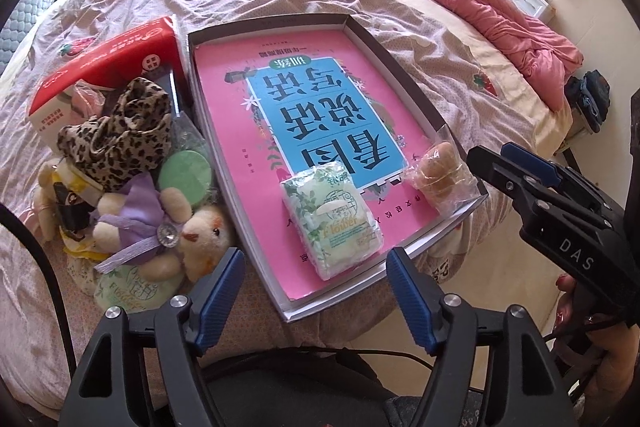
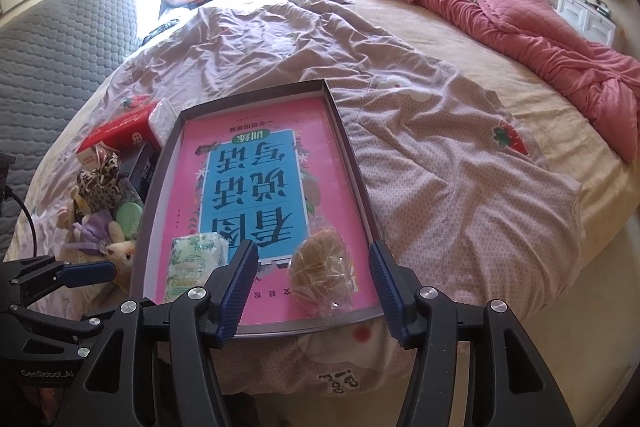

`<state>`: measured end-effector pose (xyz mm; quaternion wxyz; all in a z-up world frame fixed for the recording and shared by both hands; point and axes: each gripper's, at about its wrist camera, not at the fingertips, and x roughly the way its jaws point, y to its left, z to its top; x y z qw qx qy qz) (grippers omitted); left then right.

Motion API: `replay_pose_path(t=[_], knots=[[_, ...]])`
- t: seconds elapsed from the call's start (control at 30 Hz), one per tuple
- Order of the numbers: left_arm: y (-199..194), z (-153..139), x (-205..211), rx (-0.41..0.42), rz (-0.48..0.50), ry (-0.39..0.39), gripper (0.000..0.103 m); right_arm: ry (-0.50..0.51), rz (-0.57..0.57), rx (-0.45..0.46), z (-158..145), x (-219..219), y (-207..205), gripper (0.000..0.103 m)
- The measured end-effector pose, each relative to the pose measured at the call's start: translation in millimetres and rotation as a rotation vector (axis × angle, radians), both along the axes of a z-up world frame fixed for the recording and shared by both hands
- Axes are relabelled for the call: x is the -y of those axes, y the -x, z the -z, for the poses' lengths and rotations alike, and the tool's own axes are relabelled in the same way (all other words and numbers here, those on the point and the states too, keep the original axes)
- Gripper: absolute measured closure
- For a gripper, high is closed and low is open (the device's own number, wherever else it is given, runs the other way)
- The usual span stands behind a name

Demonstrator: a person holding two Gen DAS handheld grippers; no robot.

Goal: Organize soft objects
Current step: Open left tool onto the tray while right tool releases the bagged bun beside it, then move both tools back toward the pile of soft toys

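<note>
Both grippers spread, nothing between jaws, above near edge of shallow box (image 1: 362, 39) on bed (image 2: 460, 155).
Left gripper (image 1: 316, 281) over green tissue pack (image 1: 332, 219); right gripper (image 2: 314, 287) over bagged bread toy (image 2: 322, 273). Both lie in the box on a pink book (image 1: 224, 99). Left of box: pile with plush chick (image 1: 204, 239), leopard cloth (image 1: 120, 135), green round pad (image 1: 185, 173), red box (image 1: 108, 59).

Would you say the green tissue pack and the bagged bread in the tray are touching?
Apart. The right wrist view shows the tissue pack and the bagged bread with bare pink book cover between them in the tray.
</note>
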<state>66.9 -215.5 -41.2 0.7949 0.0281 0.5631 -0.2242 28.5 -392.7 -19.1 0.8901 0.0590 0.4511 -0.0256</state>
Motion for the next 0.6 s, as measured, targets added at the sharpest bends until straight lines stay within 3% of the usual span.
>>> replay_pose_path(t=[0.6], knots=[[-1, -25, -106, 0.05, -0.186, 0.054, 0.03, 0.024, -0.147, 0.041, -28, -72, -4, 0.042]])
